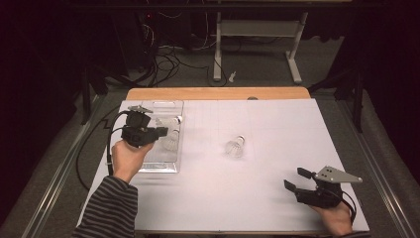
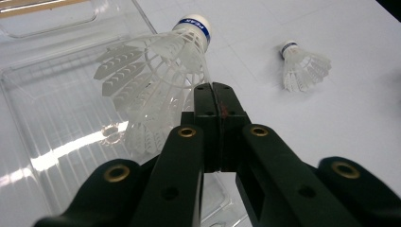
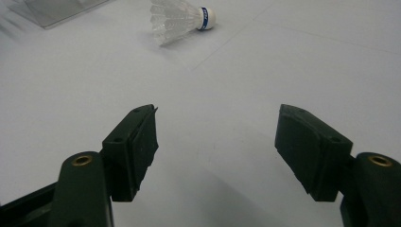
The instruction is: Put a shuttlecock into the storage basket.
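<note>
Left gripper (image 2: 217, 92) over the clear tray (image 2: 56, 118) at frame left, jaws pressed together; a shuttlecock (image 2: 156, 71) hangs at their tips, whether its skirt is pinched is hard to tell. In the high view the gripper body hides most of it. Second shuttlecock (image 1: 235, 146) lies mid-table, apart from both. Right gripper (image 1: 297, 179) lower right, jaws spread, nothing between. White table sheet (image 1: 277, 124), grey carpet, cables and a stand behind, dark room.

Left tool (image 1: 162, 132) has its jaws pressed together, while the right tool (image 1: 297, 178) rests with jaws spread.
</note>
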{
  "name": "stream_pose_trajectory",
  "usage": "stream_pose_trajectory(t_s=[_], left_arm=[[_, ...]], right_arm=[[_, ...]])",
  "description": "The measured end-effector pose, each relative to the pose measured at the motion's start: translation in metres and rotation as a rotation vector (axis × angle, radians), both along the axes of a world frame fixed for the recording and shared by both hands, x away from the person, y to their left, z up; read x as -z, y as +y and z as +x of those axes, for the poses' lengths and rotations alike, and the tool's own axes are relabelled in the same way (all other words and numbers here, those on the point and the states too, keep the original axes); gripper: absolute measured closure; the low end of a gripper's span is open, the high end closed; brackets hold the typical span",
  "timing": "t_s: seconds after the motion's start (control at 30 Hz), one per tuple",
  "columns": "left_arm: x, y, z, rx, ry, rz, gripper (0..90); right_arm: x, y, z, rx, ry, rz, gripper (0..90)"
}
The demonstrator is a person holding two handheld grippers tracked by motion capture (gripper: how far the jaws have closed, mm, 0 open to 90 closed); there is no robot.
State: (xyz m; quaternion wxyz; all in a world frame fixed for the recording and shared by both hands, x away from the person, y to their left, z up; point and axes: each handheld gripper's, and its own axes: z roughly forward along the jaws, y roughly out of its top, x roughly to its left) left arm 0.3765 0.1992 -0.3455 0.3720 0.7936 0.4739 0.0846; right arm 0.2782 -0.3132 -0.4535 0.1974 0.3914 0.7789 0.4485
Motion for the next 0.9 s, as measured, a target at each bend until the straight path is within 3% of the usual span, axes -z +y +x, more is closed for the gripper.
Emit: stream_pose_trajectory(t_s=[0.37, 0.9], left_arm=[[0.003, 0.010, -0.004, -0.037, -0.011, 0.014, 89.9], [0.010, 0.018, 0.002, -0.076, 0.009, 0.019, 89.9]], right_arm=[[0.000, 0.000, 0.000, 0.000, 0.001, 0.002, 31.0], [0.000, 0.000, 0.000, -0.001, 0.003, 0.003, 30.9]])
